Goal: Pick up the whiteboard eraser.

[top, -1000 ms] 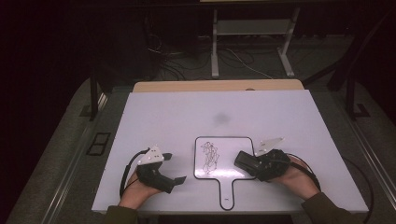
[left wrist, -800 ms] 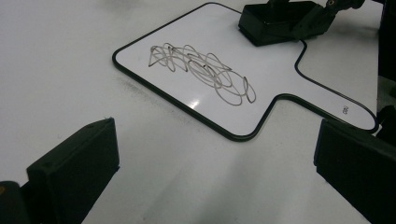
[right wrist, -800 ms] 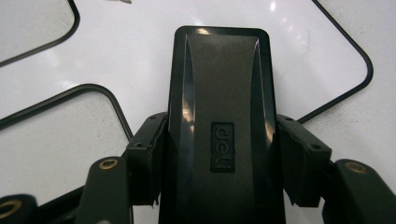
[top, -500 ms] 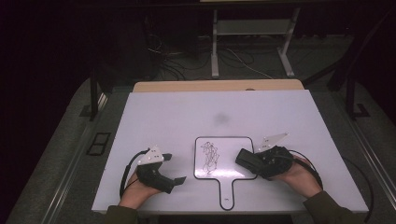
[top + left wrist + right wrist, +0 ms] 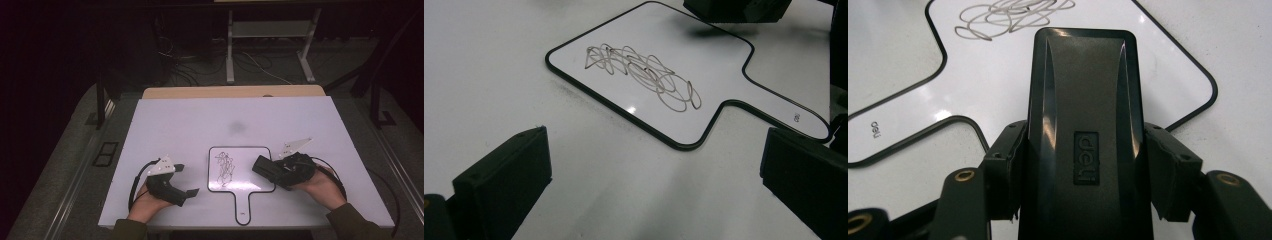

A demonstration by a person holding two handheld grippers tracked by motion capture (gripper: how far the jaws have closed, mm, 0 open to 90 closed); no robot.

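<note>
A small handled whiteboard (image 5: 250, 165) lies near the table's front edge with a grey scribble (image 5: 224, 170) on its left half. My right gripper (image 5: 272, 170) is shut on a black eraser (image 5: 263, 167), which hovers over the board's right edge. In the right gripper view the eraser (image 5: 1083, 140) sits clamped between both jaws, above the whiteboard (image 5: 998, 75), with the scribble (image 5: 1008, 15) ahead. My left gripper (image 5: 185, 179) rests open on the table left of the board. Its view shows the whiteboard (image 5: 719, 75), the scribble (image 5: 644, 75) and the eraser (image 5: 734, 7) beyond.
The white table (image 5: 200, 130) stretches wide behind the board, with a faint grey smudge (image 5: 236, 127) near its middle. A wooden strip (image 5: 230, 92) runs along the far edge. Cables trail from both grippers toward the front edge.
My right gripper has edged slightly left with the eraser, further over the board's right edge. The left gripper has stayed put.
</note>
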